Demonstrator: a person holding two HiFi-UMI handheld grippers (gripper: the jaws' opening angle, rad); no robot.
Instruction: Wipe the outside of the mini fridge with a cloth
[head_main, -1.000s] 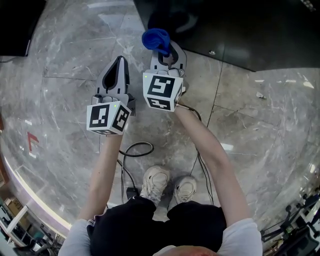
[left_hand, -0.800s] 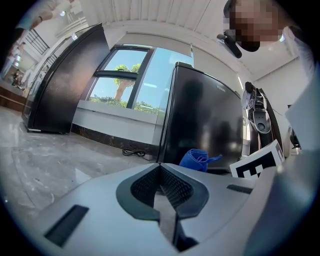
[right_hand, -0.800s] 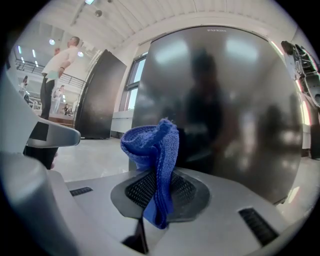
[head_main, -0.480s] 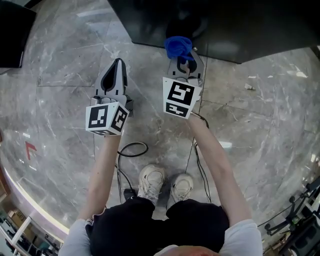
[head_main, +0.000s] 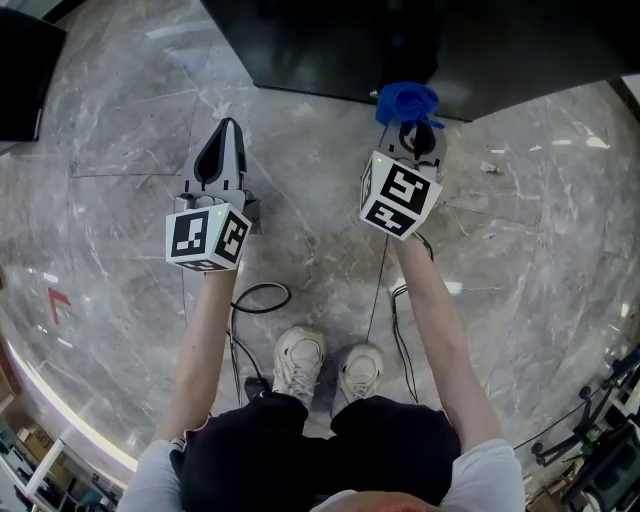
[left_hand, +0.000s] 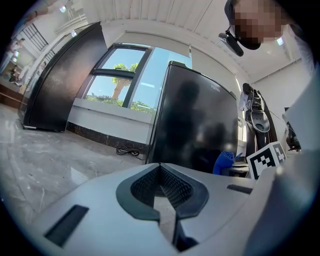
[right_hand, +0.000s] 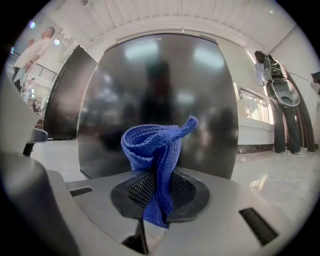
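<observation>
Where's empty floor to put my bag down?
Bare marble floor lies left of the left gripper, and more right of the right gripper and its cloth, in front of the black fridge. It is crowded by the shoes, where cables loop.

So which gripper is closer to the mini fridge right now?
Right. The right gripper, shut on the blue cloth, sits at the edge of the mini fridge; the left gripper, shut and empty, is farther back over the floor.

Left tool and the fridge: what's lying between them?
Nothing: the head view shows only bare marble floor between the left tool and the fridge.
</observation>
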